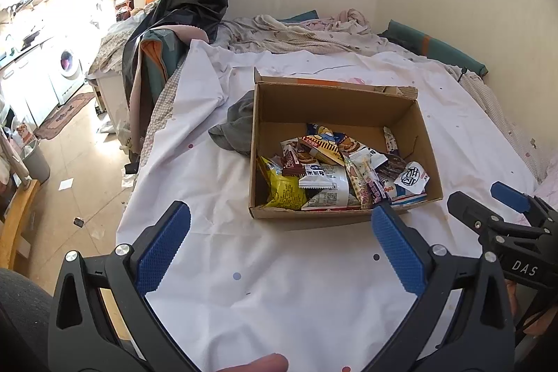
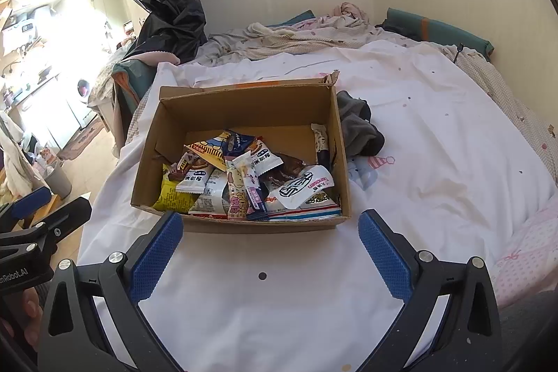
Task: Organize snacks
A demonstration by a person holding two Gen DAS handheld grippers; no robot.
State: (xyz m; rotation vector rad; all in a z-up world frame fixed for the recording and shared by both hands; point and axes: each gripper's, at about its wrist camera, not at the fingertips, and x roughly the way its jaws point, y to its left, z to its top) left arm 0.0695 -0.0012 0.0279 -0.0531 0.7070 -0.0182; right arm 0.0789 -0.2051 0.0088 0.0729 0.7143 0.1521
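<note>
One box, perhaps fifteen snacks

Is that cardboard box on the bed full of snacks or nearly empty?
Partly full. The cardboard box stands open, with snack packets piled loosely toward its near end; bare cardboard floor shows at the far end, and the pile stays below the rim.

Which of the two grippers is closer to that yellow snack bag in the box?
Left, probably. The left gripper hovers open before the box's near wall, by the yellow bag. The right gripper, also open, sits further right.
</note>
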